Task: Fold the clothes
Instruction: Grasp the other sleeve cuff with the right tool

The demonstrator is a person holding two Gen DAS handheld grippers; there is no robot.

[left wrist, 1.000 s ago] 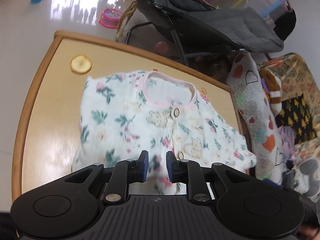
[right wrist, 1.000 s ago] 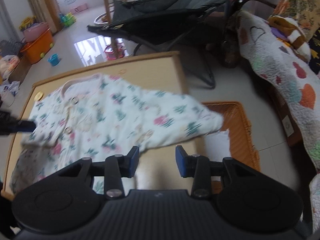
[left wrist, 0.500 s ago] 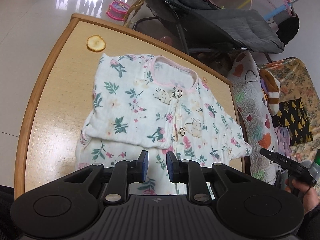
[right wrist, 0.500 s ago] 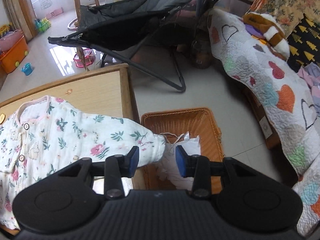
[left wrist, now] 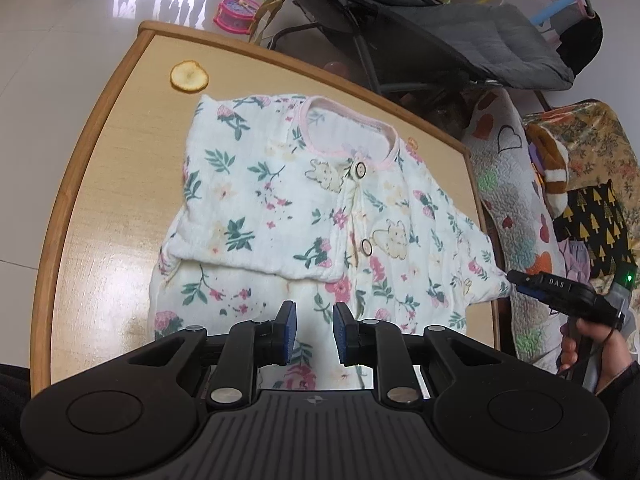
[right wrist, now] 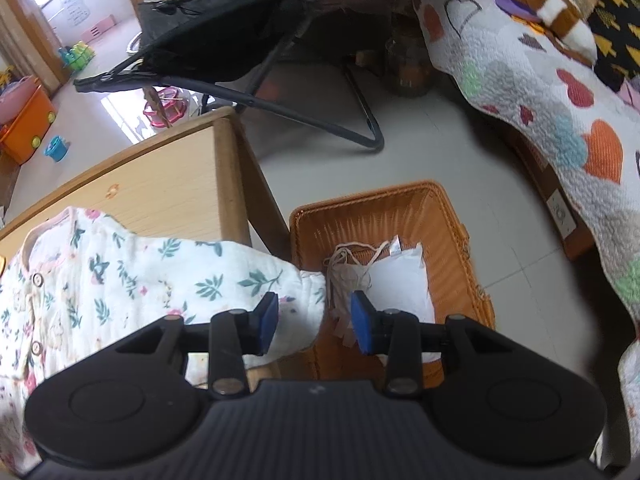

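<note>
So one sleeve point(left wrist: 256, 240) of the top point(left wrist: 320, 216) lies folded; the other point(right wrist: 224, 284) overhangs the bench point(left wrist: 120, 160). Left tongs point(left wrist: 314, 330) and right tongs point(right wrist: 314, 322), part open, hold nothing.

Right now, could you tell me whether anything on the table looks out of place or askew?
Yes: a dried fruit slice lies on the table near its far corner, apart from the floral baby garment. The garment's right sleeve hangs past the table edge, above the wicker basket.
</note>
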